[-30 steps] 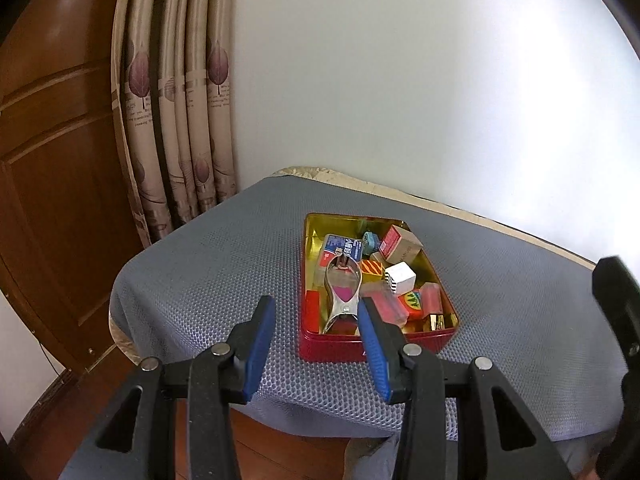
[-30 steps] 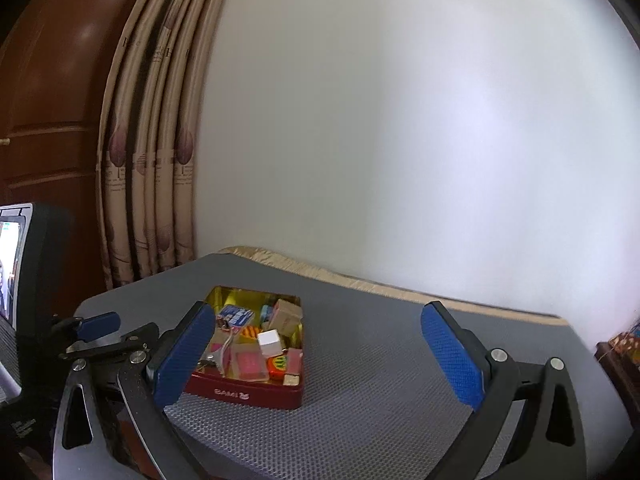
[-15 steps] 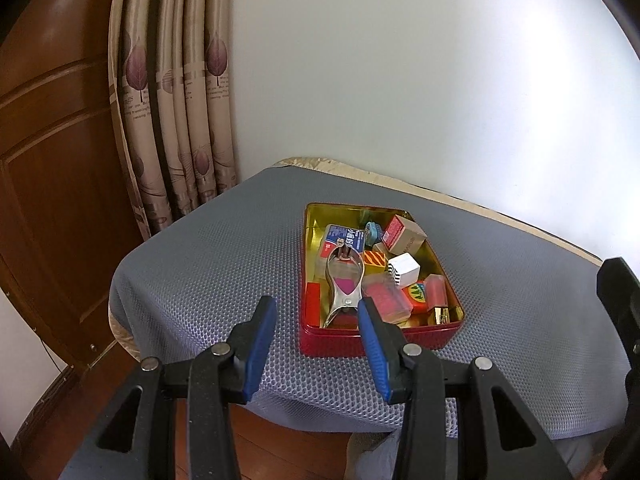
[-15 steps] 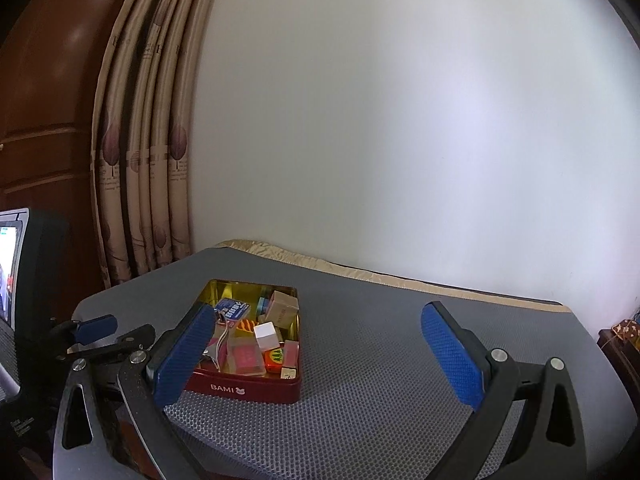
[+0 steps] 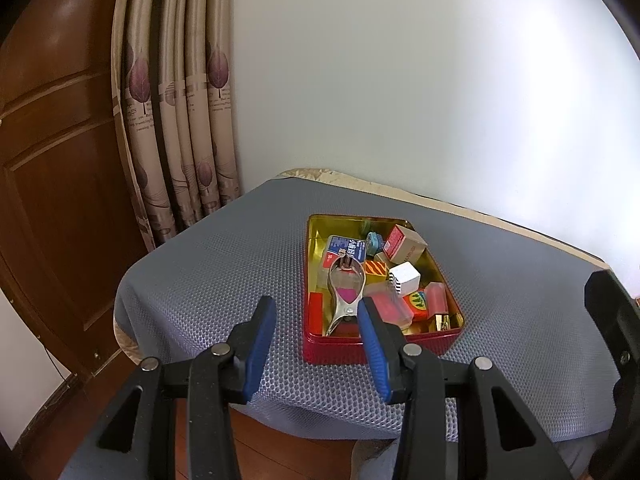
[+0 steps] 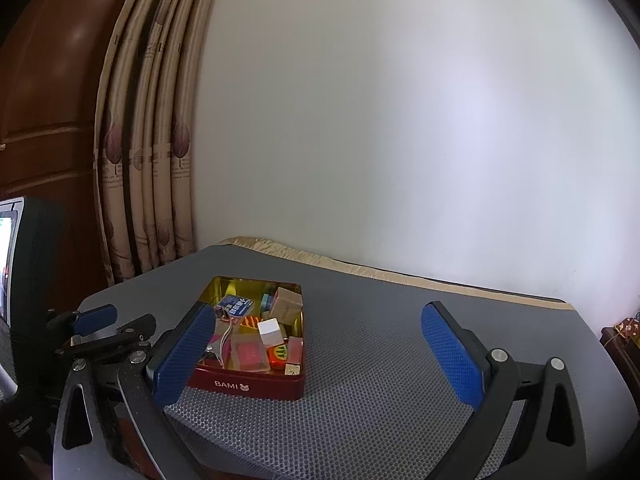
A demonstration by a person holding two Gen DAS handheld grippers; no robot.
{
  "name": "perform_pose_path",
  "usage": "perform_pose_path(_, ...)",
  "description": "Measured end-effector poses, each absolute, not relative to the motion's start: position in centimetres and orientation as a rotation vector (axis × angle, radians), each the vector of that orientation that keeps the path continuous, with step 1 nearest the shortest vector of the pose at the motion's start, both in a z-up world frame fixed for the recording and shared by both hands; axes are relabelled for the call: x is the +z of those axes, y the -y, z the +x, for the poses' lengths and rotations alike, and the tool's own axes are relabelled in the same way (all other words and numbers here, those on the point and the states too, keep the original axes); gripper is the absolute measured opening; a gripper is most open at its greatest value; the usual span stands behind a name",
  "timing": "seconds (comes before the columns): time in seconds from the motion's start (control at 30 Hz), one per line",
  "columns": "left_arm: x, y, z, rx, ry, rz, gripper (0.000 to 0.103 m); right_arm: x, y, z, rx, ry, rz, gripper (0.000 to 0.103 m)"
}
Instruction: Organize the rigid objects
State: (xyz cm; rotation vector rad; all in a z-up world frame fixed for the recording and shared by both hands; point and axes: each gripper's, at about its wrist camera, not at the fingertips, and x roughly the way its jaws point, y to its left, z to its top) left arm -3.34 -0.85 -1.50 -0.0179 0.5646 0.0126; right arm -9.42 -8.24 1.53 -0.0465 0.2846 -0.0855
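A red tin (image 5: 372,347) with a gold inside sits on the grey mat; it also shows in the right wrist view (image 6: 256,385). It holds several small things: a metal clip (image 5: 345,295), a white cube (image 5: 405,277), a brown box (image 5: 405,243), a blue packet (image 5: 347,248) and pink cases. My left gripper (image 5: 316,343) is open and empty, held above the tin's near edge. My right gripper (image 6: 316,356) is wide open and empty, held above the mat to the right of the tin. The left gripper also shows at the left of the right wrist view (image 6: 96,320).
The grey mat (image 6: 392,360) covers a small table against a white wall. Curtains (image 5: 176,120) and a brown wooden door (image 5: 48,160) stand at the left. The table's near and left edges drop to a wooden floor (image 5: 280,452).
Both views have drawn back and tilted slightly, so the tin sits a little lower and further off in them. Both grippers stay open and empty. The things in the tin have not moved.
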Motion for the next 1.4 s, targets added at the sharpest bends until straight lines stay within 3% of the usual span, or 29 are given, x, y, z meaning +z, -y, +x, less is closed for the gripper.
perform_pose_path(1.4,-0.8,0.4,-3.9,0.022,-0.527,-0.014,0.043,0.3,7.5,-8.9,-0.072,-0.326,-0.034,0.102)
